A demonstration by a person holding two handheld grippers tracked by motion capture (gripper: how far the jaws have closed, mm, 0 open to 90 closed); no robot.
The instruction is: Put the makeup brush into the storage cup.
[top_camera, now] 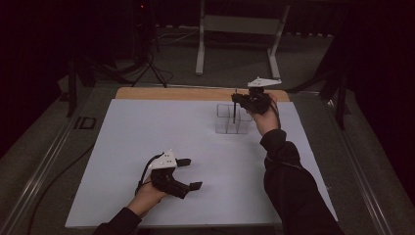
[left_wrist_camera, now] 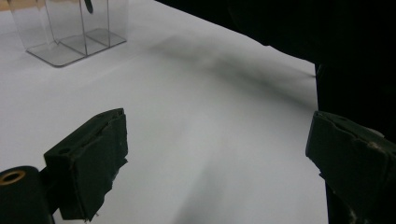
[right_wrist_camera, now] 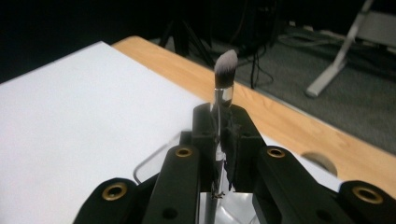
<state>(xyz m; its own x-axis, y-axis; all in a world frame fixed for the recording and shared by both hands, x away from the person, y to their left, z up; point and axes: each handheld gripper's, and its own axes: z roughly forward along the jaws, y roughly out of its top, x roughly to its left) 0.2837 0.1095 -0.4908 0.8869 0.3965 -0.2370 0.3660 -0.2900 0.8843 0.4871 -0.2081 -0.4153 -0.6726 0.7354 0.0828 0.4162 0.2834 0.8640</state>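
Between the pressed-together jaws of the right gripper (right_wrist_camera: 219, 140) stands one makeup brush (right_wrist_camera: 223, 77), pinched by its thin handle with the pale bristle head rising just above the jaw tips; in the right gripper view the lower handle is hidden behind the jaws and the gripper's black links. Directly below these jaws sits one clear organizer (top_camera: 233, 119), of which the right gripper view gives a curved rim and a patch of shiny wall, the rest cut off by the gripper body. In the high view the brush (top_camera: 234, 108) hangs as a dark vertical line from the right gripper (top_camera: 240, 99) down into the organizer; which compartment it enters cannot be told, nor whether its end touches the bottom. The compartments look to be four, though the transparent walls are faint. Beyond the jaws lies the white sheet (top_camera: 147, 132), then the bare wooden table edge (top_camera: 171, 93), then a dim floor with cables and a metal stand, hard to make out. The left gripper (top_camera: 190, 174) lies low over the near part of the sheet with its jaws spread wide and nothing between them, well apart from the organizer. In the left gripper view the organizer (left_wrist_camera: 70, 32) shows far ahead of the left jaw, its top cut off by the frame; a dark sleeve (left_wrist_camera: 336, 42) blocks the area beyond the right jaw. Count: two grippers, one brush, one organizer.
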